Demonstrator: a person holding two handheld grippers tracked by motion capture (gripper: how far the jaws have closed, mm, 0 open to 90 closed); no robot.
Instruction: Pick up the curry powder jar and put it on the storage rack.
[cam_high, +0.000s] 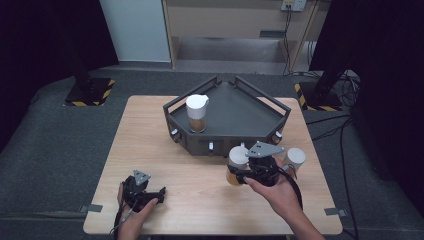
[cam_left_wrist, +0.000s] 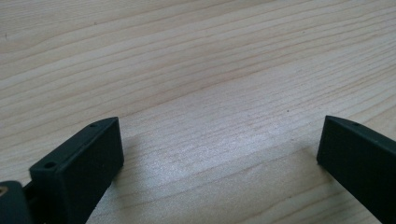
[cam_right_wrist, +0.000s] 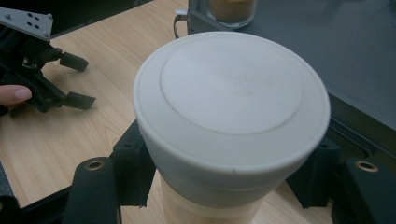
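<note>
**Gripping a lidded jar in front of the tray**

Clamping a white-lidded jar (cam_high: 237, 166) just under its lid, the right hand-held gripper (cam_high: 248, 172) holds it upright near the front edge of the dark tray (cam_high: 240, 112). The right gripper view has both black jaws pressed against the jar's sides below the white lid, with pale brown contents showing beneath. The right hand (cam_high: 277, 192) comes in from the lower right, forearm angled toward the middle of the surface (cam_high: 165, 150), fingers wrapped around the gripper body. Whether the jar's base touches the wood is hard to judge from above; it seems slightly raised.

The left hand-held gripper (cam_high: 142, 192) rests low over the near left part of the surface, its jaws spread wide with only bare wood between them, as the left gripper view shows. The left hand (cam_high: 131, 210) cups it from behind.

A second jar (cam_high: 197, 114) stands upright inside the tray at its left side. A third jar (cam_high: 295, 159) stands on the surface just right of the right gripper.
</note>
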